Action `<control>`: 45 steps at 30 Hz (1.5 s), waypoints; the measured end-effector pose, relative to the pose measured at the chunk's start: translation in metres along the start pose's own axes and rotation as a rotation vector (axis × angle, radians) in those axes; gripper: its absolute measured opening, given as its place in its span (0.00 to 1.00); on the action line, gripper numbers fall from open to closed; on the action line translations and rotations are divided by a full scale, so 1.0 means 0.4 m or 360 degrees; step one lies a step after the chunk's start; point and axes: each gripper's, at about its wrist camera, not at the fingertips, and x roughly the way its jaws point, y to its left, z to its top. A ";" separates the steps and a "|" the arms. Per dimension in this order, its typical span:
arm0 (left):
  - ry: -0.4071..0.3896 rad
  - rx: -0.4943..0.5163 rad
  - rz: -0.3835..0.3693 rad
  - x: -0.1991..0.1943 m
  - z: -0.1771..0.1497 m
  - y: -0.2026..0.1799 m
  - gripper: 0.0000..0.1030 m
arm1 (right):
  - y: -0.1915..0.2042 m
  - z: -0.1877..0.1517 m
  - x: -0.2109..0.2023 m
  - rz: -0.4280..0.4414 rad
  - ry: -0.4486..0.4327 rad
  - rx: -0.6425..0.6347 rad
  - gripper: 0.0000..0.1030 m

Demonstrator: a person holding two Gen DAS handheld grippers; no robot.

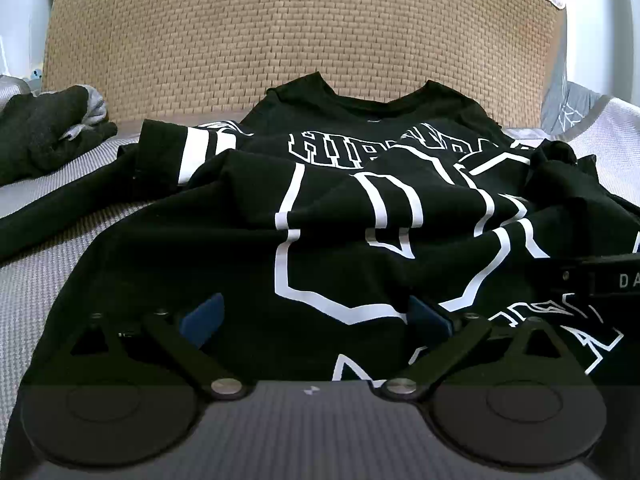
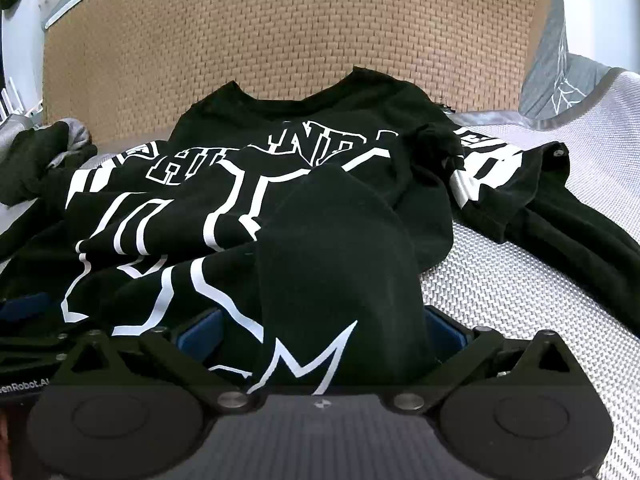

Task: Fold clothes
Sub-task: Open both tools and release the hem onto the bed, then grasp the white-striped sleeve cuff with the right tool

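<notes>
A black shirt [image 1: 340, 208] with white lettering lies rumpled on a pale woven bed cover [image 1: 48, 264], collar pointing away from me. My left gripper [image 1: 316, 320] rests low on the shirt's near edge. Its blue pads [image 1: 202, 318] stand wide apart, with cloth lying loosely between them. In the right wrist view the same shirt [image 2: 280, 184] has a raised fold running into my right gripper [image 2: 320, 332]. Its blue pads [image 2: 200, 330] are spread fully and the fold sits between them without being pinched. The right gripper's black finger [image 1: 600, 276] shows at the right edge of the left wrist view.
A tan woven headboard [image 1: 304, 28] stands behind the shirt. A dark grey garment heap [image 1: 44, 132] lies at the far left. A grey pillow with white lines [image 2: 560, 80] sits at the far right. Bare cover [image 2: 520, 280] lies right of the shirt.
</notes>
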 end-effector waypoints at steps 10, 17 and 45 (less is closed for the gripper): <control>0.0004 -0.0017 -0.0019 -0.006 0.002 0.003 0.96 | 0.015 0.006 -0.006 -0.0047 0.0023 -0.0044 0.99; 0.0052 -0.0005 0.0006 -0.010 0.011 -0.005 0.97 | -0.004 0.047 -0.134 -0.0069 -0.0046 -0.0146 0.84; 0.0184 0.0021 -0.0305 -0.150 0.221 -0.188 0.97 | -0.412 0.057 -0.134 -0.0428 0.0310 -0.0126 0.17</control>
